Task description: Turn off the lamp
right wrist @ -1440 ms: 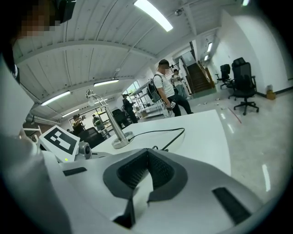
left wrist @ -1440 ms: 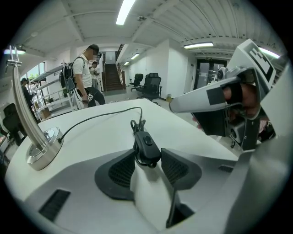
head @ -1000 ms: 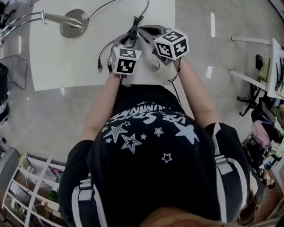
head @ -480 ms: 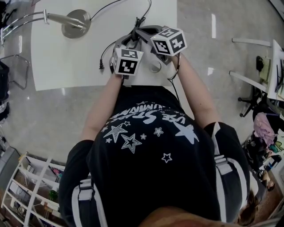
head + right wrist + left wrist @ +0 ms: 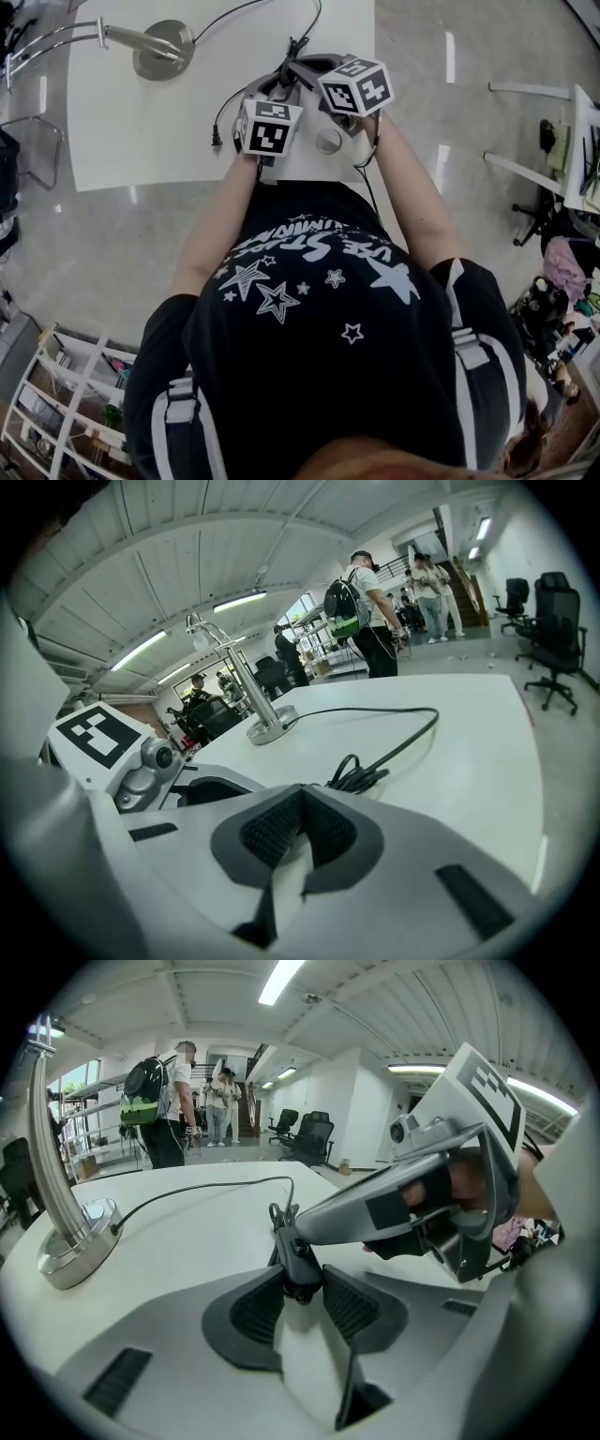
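Note:
A chrome lamp stands at the far left corner of the white table, its round base linked by a black cord to a black inline switch. My left gripper is shut on that switch, a ribbed pad on each side of it. My right gripper is shut with nothing between its pads. Its pointed tip reaches in from the right and rests against the top of the switch. A bundle of looped cord lies just past the tip.
The cord's loose plug end lies on the table left of the grippers. The table's near edge is right under my hands. People stand beyond the table, with office chairs behind. A shelf sits on the floor lower left.
The right gripper's marker cube has tipped slightly toward the lamp. The left gripper keeps its hold on the switch in the same place.

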A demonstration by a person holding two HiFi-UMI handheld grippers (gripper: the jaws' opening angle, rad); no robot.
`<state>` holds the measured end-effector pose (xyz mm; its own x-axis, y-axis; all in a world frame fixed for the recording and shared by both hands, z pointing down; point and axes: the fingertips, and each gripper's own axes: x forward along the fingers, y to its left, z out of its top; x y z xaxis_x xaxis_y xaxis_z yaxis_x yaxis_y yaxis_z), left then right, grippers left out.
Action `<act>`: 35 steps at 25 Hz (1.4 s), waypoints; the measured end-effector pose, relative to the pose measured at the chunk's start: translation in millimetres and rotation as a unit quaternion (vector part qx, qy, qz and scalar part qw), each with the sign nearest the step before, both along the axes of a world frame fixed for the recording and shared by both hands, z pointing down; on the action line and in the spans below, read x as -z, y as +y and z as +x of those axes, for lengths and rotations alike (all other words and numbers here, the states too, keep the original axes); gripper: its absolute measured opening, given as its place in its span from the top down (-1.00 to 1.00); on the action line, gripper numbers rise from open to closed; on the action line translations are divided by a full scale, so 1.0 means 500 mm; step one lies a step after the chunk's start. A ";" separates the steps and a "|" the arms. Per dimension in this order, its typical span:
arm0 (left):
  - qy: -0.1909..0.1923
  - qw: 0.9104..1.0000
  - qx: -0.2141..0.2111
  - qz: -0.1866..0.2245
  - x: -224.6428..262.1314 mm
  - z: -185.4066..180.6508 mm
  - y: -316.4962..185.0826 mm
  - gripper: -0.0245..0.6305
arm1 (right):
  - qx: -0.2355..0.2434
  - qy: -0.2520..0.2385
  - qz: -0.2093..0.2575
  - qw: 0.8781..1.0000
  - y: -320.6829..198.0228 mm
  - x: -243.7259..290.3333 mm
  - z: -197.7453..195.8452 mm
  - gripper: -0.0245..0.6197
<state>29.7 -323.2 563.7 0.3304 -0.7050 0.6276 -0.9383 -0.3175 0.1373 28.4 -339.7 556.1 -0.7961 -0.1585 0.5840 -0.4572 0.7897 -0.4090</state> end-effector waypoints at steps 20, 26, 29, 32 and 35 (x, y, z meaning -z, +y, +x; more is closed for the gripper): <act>-0.004 1.000 0.002 0.031 0.095 -0.052 0.030 0.41 | -0.148 -0.119 -0.007 0.982 -0.011 0.075 0.116 0.90; 0.031 0.998 -0.014 0.052 0.146 -0.091 0.068 0.41 | -0.192 -0.124 0.002 0.974 0.029 0.089 0.112 0.90; 0.046 0.997 -0.028 0.057 0.161 -0.110 0.093 0.41 | -0.211 -0.127 0.008 0.969 0.061 0.101 0.103 0.90; 0.058 0.995 -0.036 0.070 0.182 -0.136 0.117 0.41 | -0.221 -0.125 0.016 0.967 0.092 0.110 0.082 0.90; 0.068 0.994 -0.043 0.075 0.198 -0.169 0.147 0.41 | -0.226 -0.125 0.025 0.966 0.127 0.127 0.053 0.90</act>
